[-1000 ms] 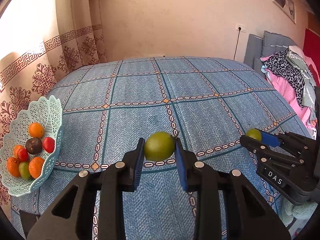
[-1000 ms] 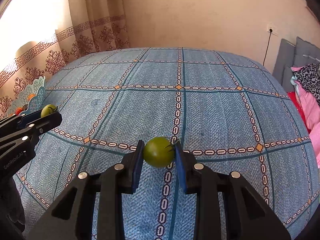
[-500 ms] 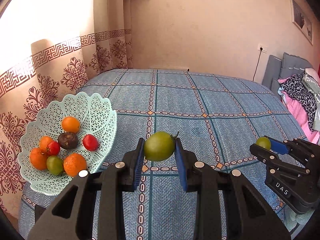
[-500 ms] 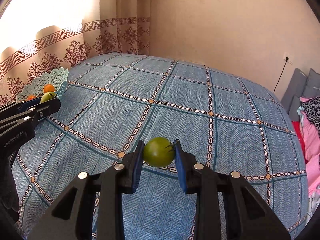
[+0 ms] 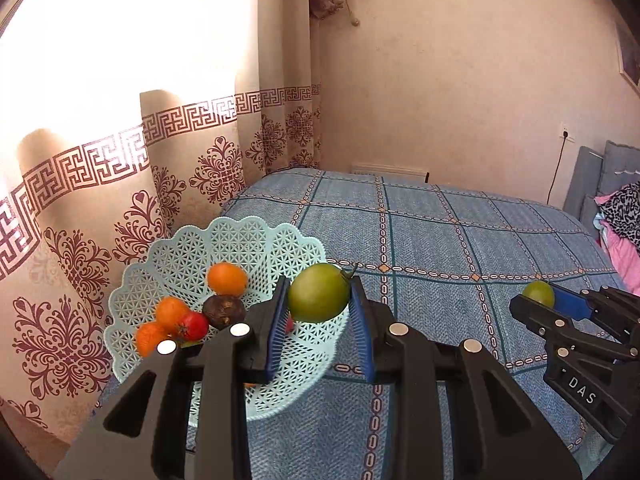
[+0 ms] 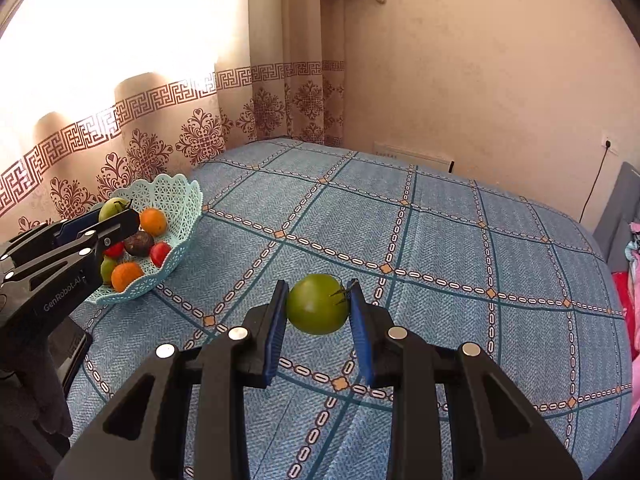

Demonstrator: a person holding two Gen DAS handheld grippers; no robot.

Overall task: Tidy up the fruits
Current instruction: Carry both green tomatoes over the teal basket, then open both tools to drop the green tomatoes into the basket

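Your left gripper [image 5: 318, 312] is clamped on a round green tomato with a dark stem [image 5: 319, 298], held above the near rim of the pale mint lattice plastic basket [image 5: 240, 240], which sits at the bed's edge around 9 o'clock in the right wrist view. Your right gripper [image 6: 318, 312] grips a second, darker green tomato [image 6: 317, 309] over the blue checked bedspread [image 6: 440, 248], well apart from the basket. You appear to be at the drop-off step: ease the left fruit further over the bowl, lower it, then part the fingers; the right one follows. The basket already holds orange citrus fruits [image 5: 227, 278], small red tomatoes [image 5: 193, 326], a dark brown round fruit [image 5: 223, 311] and a small green fruit [image 6: 106, 269].
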